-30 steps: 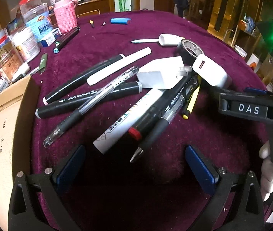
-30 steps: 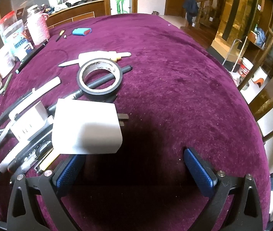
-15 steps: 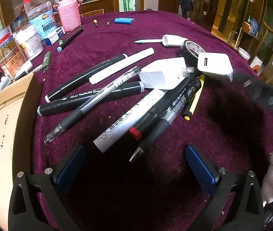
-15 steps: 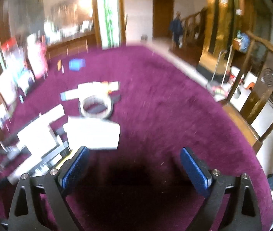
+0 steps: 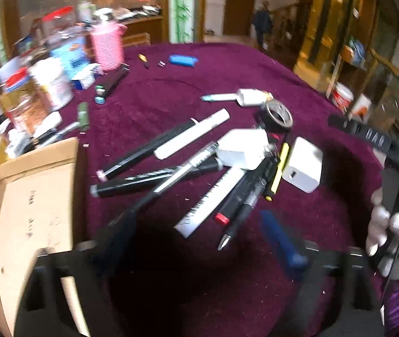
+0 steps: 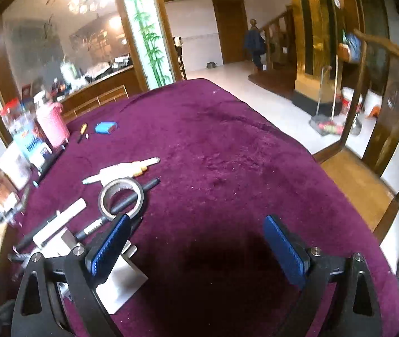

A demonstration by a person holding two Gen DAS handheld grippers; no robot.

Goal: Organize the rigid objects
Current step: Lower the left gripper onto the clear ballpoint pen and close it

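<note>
A heap of pens and markers (image 5: 194,168) lies on the purple table cloth, with a white charger (image 5: 244,148) on top and a second white charger (image 5: 303,165) at its right. A black tape roll (image 5: 278,115) lies behind them. My left gripper (image 5: 199,241) is open and empty, above the near end of the pens. My right gripper (image 6: 196,244) is open and empty; its left finger (image 6: 109,247) is over a white charger (image 6: 120,278). The tape roll (image 6: 122,199) lies ahead of it.
An open cardboard box (image 5: 28,213) stands at the left. Jars, a pink-sleeved bottle (image 5: 106,47) and packets crowd the far left. A blue lighter (image 5: 182,59) and a white tube (image 5: 250,97) lie farther back. The table's right edge drops to a wooden chair (image 6: 368,179).
The second charger has been set down at the right of the pen heap. My right gripper has lifted and pulled back, empty. My left gripper has risen and shifted, its view now blurred.
</note>
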